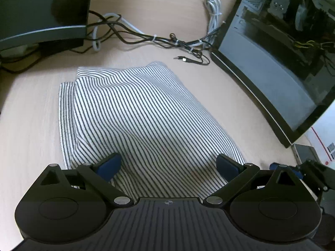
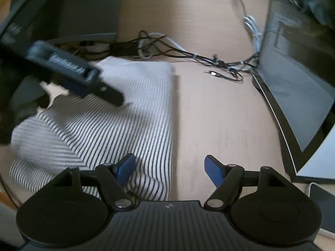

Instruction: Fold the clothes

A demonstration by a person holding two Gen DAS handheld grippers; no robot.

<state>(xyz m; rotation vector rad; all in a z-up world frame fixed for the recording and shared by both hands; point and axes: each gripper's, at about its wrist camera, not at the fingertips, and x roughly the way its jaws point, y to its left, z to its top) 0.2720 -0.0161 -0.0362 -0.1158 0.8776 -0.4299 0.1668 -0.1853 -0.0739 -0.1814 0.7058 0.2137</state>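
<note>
A black-and-white striped garment (image 1: 134,115) lies folded into a thick rectangle on the light wooden table (image 1: 31,125). My left gripper (image 1: 168,166) hangs open over the garment's near end, its blue pads wide apart above the cloth. In the right wrist view the same garment (image 2: 117,121) fills the left half. My right gripper (image 2: 169,168) is open and straddles the garment's right edge, with one pad over the stripes and the other over bare wood. The left gripper's blurred black fingers (image 2: 108,94) reach in over the cloth's far left part.
A dark device (image 1: 41,10) stands at the back left. A tangle of black and white cables (image 1: 167,40) with a loose plug (image 1: 184,59) runs behind the garment. A glass-sided computer case (image 1: 282,62) walls the right side, with a white box (image 1: 322,140) beside it.
</note>
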